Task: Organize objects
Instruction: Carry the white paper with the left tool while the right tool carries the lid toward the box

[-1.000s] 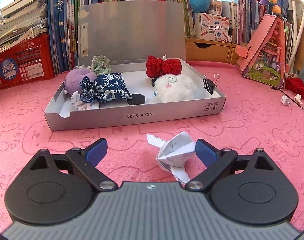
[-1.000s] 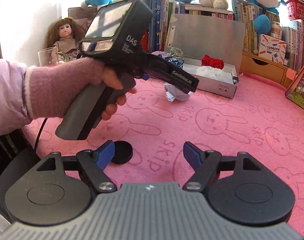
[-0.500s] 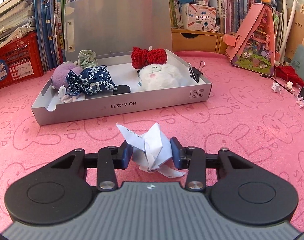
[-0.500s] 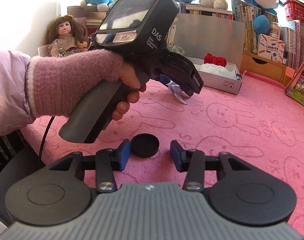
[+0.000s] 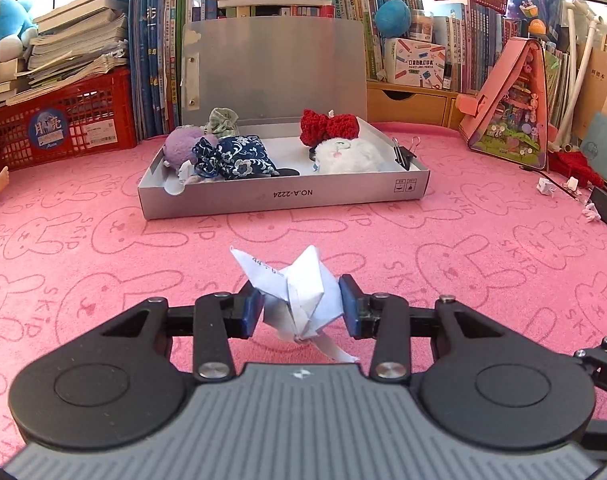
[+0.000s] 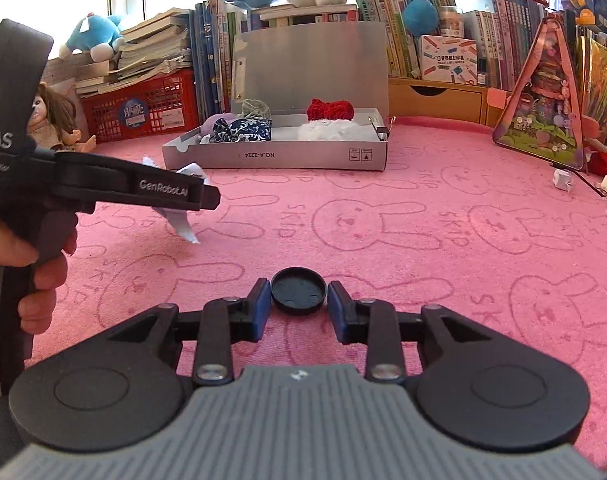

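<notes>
My left gripper [image 5: 299,306] is shut on a folded white paper figure [image 5: 299,292], and both blue pads press its sides above the pink mat. An open grey box [image 5: 283,196] stands ahead of it, holding a blue floral pouch [image 5: 239,158], a red knitted bow [image 5: 329,128], a white fluffy toy [image 5: 349,156] and other small items. My right gripper [image 6: 298,306] is shut on a black round cap [image 6: 298,290] lying on the mat, pads touching both edges. In the right wrist view the left gripper's fingers [image 6: 143,190] and the paper [image 6: 179,220] show at the left.
A red crate [image 5: 63,128] and rows of books line the back. A pink triangular toy house [image 5: 511,112] leans at the right, with paper scraps [image 5: 545,187] near it. A doll [image 6: 55,120] sits at the far left. A person's hand [image 6: 43,276] holds the left gripper.
The left gripper closed on the paper figure and drew back from the box. The right gripper closed on the black cap, which earlier lay by its left finger.
</notes>
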`<action>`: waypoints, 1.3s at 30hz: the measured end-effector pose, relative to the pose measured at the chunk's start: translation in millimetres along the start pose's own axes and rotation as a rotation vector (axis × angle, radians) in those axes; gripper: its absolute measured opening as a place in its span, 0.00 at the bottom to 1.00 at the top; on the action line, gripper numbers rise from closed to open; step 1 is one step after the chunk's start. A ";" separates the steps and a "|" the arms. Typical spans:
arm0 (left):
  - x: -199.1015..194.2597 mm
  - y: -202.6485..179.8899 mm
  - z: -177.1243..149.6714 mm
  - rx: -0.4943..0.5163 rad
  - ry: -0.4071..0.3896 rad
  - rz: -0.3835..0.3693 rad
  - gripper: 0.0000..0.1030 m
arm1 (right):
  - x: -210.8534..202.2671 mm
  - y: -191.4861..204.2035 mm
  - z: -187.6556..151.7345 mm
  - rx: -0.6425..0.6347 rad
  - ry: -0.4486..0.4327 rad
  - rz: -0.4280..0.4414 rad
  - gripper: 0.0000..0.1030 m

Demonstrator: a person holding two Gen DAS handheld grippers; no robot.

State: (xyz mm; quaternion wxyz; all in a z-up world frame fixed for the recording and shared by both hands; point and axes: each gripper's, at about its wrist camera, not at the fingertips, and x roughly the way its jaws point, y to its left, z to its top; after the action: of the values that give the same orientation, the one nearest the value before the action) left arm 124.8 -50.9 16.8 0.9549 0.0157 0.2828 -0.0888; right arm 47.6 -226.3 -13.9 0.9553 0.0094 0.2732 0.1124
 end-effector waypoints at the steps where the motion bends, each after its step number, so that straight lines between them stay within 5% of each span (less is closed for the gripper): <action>1: -4.9 0.7 -4.0 -0.004 -0.005 0.003 0.45 | 1.2 -1.3 0.4 0.011 0.001 -0.008 0.50; 10: -21.4 -1.8 -26.5 0.028 -0.039 0.059 0.70 | 5.5 0.5 -0.4 0.062 -0.025 -0.055 0.58; 22: -24.2 0.4 -32.1 0.024 -0.075 0.089 0.81 | 10.1 11.5 -4.0 0.050 -0.051 -0.129 0.57; 31: -34.8 7.7 -39.6 -0.044 -0.056 0.090 0.81 | 8.0 8.6 -3.5 0.079 -0.047 -0.125 0.55; 33: -37.7 8.2 -42.2 -0.045 -0.065 0.097 0.81 | 8.6 8.5 -3.2 0.077 -0.046 -0.120 0.48; 35: -37.6 7.6 -45.5 -0.037 -0.065 0.110 0.75 | 9.5 10.2 -2.2 0.071 -0.044 -0.118 0.41; 37: -34.9 8.1 -47.0 -0.044 -0.046 0.108 0.53 | 10.6 12.2 -0.9 0.068 -0.040 -0.107 0.39; 39: -33.6 8.2 -47.8 -0.051 -0.039 0.086 0.49 | 11.9 14.6 1.1 0.062 -0.036 -0.095 0.36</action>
State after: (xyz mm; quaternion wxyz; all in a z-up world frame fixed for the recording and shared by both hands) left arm 72.9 -33.6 -5.3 0.9633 0.0018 0.2652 -0.0406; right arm 54.9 -209.4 -18.0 0.9636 0.0281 0.2594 0.0582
